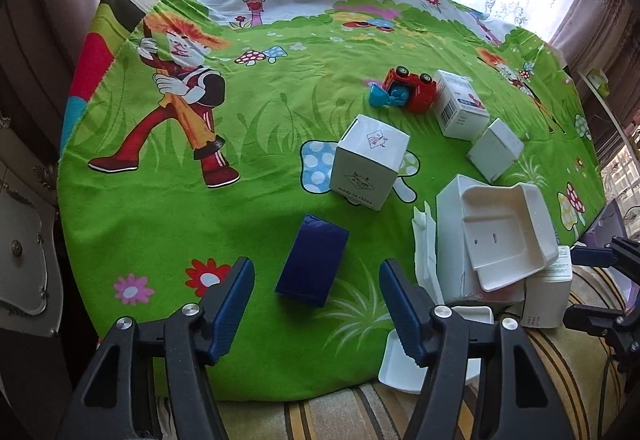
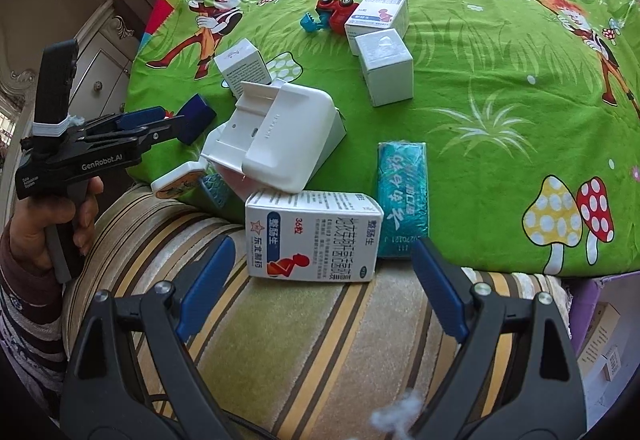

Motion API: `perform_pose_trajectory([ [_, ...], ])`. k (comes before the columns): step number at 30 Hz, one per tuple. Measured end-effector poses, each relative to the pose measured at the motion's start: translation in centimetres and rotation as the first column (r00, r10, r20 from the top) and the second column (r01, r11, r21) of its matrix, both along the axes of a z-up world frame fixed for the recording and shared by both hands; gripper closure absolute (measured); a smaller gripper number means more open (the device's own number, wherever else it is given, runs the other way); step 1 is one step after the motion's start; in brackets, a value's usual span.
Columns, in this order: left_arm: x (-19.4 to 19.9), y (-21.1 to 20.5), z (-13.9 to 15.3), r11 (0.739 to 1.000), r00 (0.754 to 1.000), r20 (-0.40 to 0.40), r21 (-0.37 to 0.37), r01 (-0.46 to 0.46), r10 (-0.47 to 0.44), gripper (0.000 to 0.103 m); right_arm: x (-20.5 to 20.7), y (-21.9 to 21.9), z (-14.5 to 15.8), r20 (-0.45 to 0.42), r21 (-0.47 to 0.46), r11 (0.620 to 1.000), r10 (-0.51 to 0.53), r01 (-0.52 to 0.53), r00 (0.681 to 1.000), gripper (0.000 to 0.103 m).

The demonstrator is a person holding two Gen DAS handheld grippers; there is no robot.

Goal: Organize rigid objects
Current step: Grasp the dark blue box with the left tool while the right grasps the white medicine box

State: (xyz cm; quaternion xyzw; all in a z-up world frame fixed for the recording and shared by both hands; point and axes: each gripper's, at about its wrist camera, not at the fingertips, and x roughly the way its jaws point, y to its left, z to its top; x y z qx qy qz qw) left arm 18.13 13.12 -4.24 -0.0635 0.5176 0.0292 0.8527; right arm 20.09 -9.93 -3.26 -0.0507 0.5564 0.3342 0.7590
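Note:
My left gripper (image 1: 316, 280) is open and empty, its jaws either side of a dark blue box (image 1: 312, 266) lying on the green cartoon cloth (image 1: 200, 200). The box also shows in the right wrist view (image 2: 196, 118), next to the left gripper (image 2: 160, 122). My right gripper (image 2: 320, 260) is open and empty, just in front of a white medicine box (image 2: 312, 236) with red and blue print. A teal packet (image 2: 402, 198) lies beside that box. A white plastic tray insert (image 2: 276, 136) leans in a heap behind it.
A white cube box (image 1: 368, 160), a small white box (image 1: 496, 150), a second medicine box (image 1: 460, 104) and a red toy car (image 1: 412, 90) with a teal scoop stand further back. Striped upholstery (image 2: 300, 340) lies under my right gripper. A cabinet stands at left.

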Motion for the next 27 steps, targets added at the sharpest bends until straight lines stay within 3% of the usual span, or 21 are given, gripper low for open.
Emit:
perform_pose_trajectory([
  [8,0.8,-0.2,-1.1,0.999,0.999,-0.033,0.039,0.001,0.000,0.050,0.5,0.4,-0.3,-0.010,0.002,1.000,0.011,-0.011,1.000,0.012],
  [16,1.1,-0.1,-2.0,1.000,0.999,-0.053,0.027,0.007,-0.005,0.072,0.3,1.6,-0.4,0.014,-0.019,0.999,0.047,-0.047,0.999,0.012],
  [19,1.0,-0.1,-2.1,1.000,0.999,-0.047,0.031,0.004,-0.003,0.073,0.2,1.9,-0.4,0.026,-0.026,0.997,0.067,-0.066,0.997,0.014],
  [23,0.7,-0.1,-1.8,0.999,0.999,-0.036,0.042,-0.007,0.008,0.074,-0.1,2.2,-0.5,0.033,-0.033,0.996,0.084,-0.083,0.996,0.028],
  [27,0.0,0.0,-0.8,0.998,0.999,-0.009,0.055,-0.033,0.034,0.074,-0.1,1.9,-0.5,0.036,-0.022,0.997,0.079,-0.079,0.996,0.029],
])
